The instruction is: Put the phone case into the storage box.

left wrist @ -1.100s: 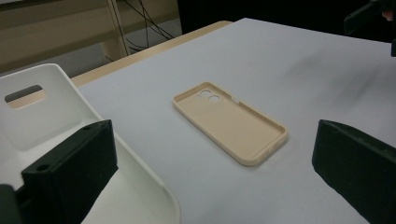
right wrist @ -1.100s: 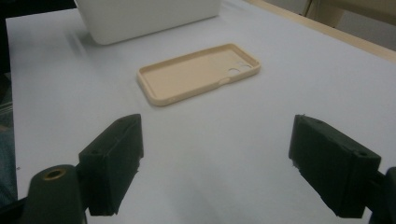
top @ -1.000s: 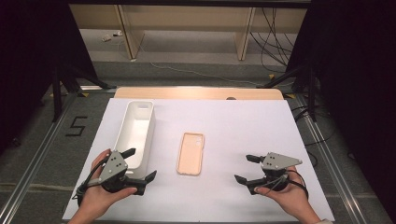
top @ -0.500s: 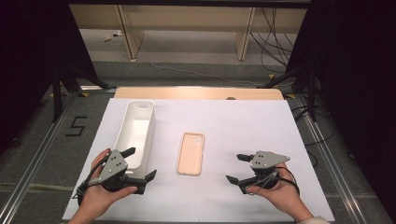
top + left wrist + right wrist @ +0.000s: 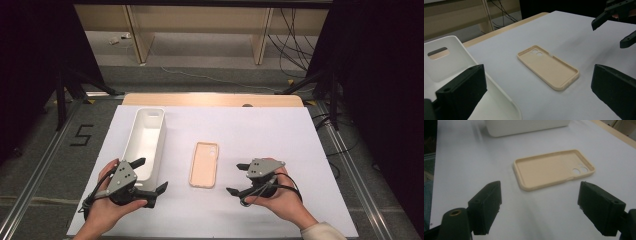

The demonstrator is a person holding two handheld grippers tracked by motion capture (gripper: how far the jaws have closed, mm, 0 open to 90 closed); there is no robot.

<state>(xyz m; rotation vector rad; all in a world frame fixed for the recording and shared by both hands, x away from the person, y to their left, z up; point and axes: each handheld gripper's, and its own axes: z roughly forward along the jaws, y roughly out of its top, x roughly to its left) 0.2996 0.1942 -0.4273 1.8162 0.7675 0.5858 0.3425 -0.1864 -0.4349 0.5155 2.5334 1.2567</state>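
1. The phone case (image 5: 203, 164) lies flat on the white table sheet (image 5: 280, 140), open side up. Its long axis runs away from the person, with the camera cut-outs at the far end.
2. The case is beige, matte and rectangular, with rounded corners and a low raised rim. Two round lens holes sit side by side near one corner.
3. The white bin (image 5: 146, 142) is a long, smooth plastic trough with a slot handle in its end wall; it lies parallel to the case, to its left.
4. The right gripper (image 5: 239, 179) is just beside the case's near right corner, not touching, jaws spread wide.
5. The left gripper (image 5: 150, 176) is at the bin's near end, jaws apart, holding nothing.
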